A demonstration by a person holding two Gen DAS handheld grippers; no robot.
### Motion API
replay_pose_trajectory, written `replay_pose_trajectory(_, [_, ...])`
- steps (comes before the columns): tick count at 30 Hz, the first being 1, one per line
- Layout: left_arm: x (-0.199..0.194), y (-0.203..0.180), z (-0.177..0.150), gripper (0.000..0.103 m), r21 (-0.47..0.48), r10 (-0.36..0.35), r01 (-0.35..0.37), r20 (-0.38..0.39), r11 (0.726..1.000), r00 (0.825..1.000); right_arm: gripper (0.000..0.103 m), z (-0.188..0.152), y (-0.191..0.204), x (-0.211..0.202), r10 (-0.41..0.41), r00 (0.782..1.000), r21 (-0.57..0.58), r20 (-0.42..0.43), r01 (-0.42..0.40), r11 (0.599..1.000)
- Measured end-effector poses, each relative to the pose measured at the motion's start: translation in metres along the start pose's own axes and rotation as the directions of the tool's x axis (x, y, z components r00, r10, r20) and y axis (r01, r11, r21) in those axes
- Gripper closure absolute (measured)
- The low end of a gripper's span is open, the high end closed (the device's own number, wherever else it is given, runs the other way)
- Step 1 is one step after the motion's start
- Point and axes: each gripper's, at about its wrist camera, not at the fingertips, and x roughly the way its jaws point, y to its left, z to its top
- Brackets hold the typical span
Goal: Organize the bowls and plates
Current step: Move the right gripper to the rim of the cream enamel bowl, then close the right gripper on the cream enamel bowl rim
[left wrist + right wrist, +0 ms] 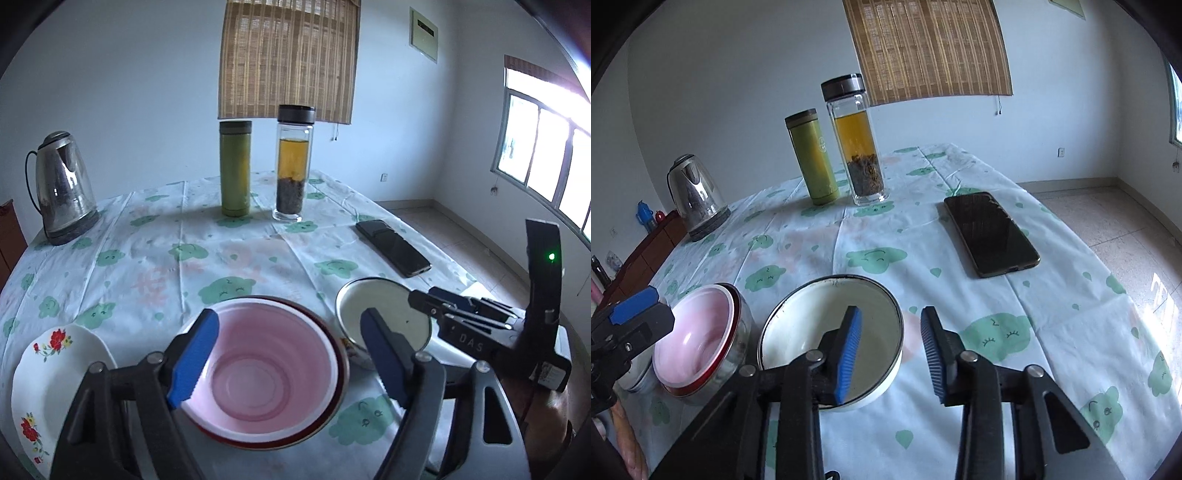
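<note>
- Floral plate lies at the worktop's near-left edge, untouched.
- Pink bowl, nested in a red-rimmed one, sits under the wide-open, empty left tool.
- White enamel bowl: the right tool, open and empty, straddles its right rim; closing there looks like the next move.

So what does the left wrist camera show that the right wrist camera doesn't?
Only the left wrist view shows the floral plate and the bright windows.

Only the right wrist view shows the wooden cabinet by the wall.

Both show the pink bowl, white bowl, kettle, green flask, tea bottle, phone and both open grippers: left, right.
</note>
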Motion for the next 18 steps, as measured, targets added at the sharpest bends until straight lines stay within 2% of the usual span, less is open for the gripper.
replay_pose_trajectory(4, [0.011,-0.017,0.004,0.032,0.025,-0.018,0.019,-0.018,1.0,1.0,0.073,-0.003,-0.006,0.008,0.016,0.999,0.018,-0.037,-0.015,1.0])
replay_pose_trajectory(7, [0.024,-0.03,0.005,0.043,0.056,-0.028,0.031,-0.058,0.998,0.998,0.075,-0.004,-0.005,0.012,0.033,0.998,0.019,-0.056,-0.032,0.999])
replay_pose_trajectory(9, [0.033,-0.037,0.005,0.055,0.065,-0.03,0.035,-0.085,0.997,0.996,0.084,-0.006,-0.005,0.016,0.04,0.996,0.021,-0.075,-0.038,0.999])
replay_pose_trajectory(10, [0.036,-0.039,0.004,0.057,0.066,-0.038,0.045,-0.094,0.997,0.995,0.085,-0.007,-0.006,0.017,0.048,0.995,0.028,-0.082,-0.045,0.999])
replay_pose_trajectory(18, [0.053,-0.055,0.003,0.058,0.091,-0.058,0.071,-0.135,0.993,0.989,0.092,-0.007,-0.01,0.018,0.064,0.994,0.049,-0.092,-0.06,0.997])
